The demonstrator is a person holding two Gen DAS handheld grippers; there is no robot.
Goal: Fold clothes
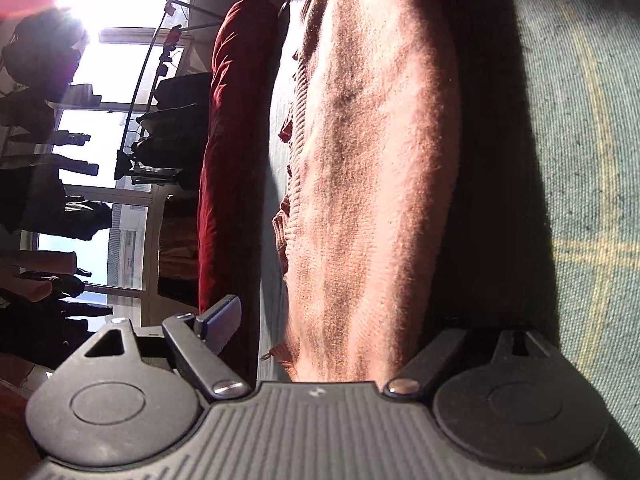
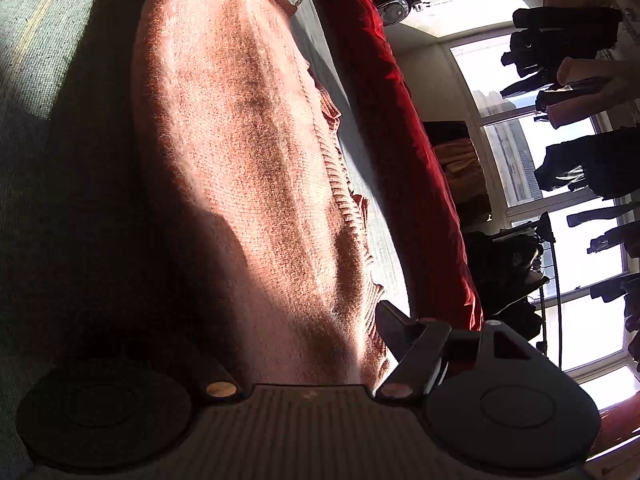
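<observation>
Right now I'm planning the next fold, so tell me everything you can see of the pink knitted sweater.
The pink fuzzy knitted sweater lies in a long band on the green woven cover, sunlit on top, shadowed along one side. A ribbed hem edges the side facing the red cushion. It runs between each pair of tongs; whether they pinch it is unclear.

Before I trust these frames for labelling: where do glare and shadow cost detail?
Left wrist view: window glare blows out the upper left; deep shadow hides the pink sweater's right edge. Right wrist view: bright windows silhouette the hanging clothes; shadow covers the lower left.

A pink knitted sweater [image 1: 372, 184] lies on the green checked bedcover [image 1: 580, 168].
</observation>
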